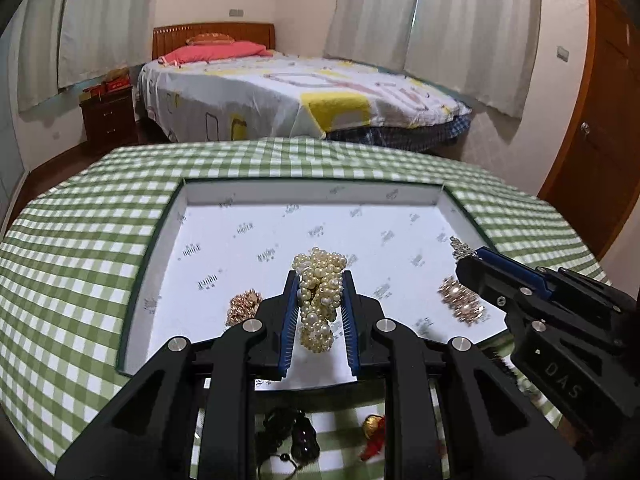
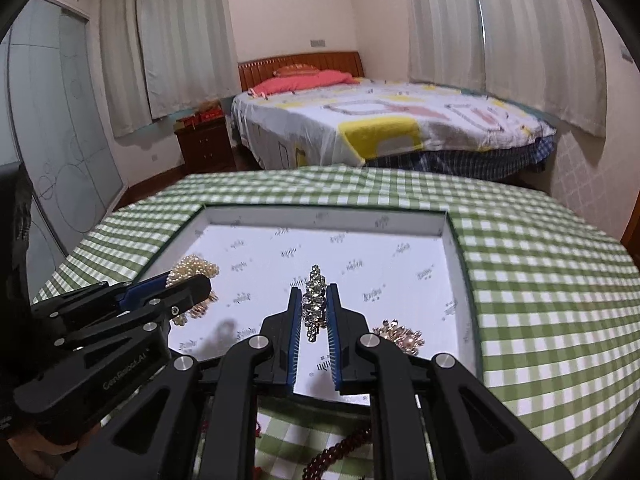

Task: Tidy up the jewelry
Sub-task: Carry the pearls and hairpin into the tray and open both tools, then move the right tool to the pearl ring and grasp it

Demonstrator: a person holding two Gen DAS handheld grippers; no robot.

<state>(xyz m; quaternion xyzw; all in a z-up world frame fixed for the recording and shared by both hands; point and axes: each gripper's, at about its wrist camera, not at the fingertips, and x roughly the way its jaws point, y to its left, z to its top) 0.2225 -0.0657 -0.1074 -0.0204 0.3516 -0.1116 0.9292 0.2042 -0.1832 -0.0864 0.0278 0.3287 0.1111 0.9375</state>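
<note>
The left tongs (image 1: 320,300) grasp a lumpy cluster of cream pearls (image 1: 320,280), and the right tongs (image 2: 316,308) are clenched on a slim, faceted rhinestone piece (image 2: 316,300); both hang over the near half of the white-lined tray (image 2: 320,216). Each is best lowered onto bare paper, apart from the rose-gold pieces (image 1: 460,300) near the tray's right edge, before letting go. Dark beads (image 2: 340,456) wait on the checked cloth of the worktop (image 1: 80,280).
</note>
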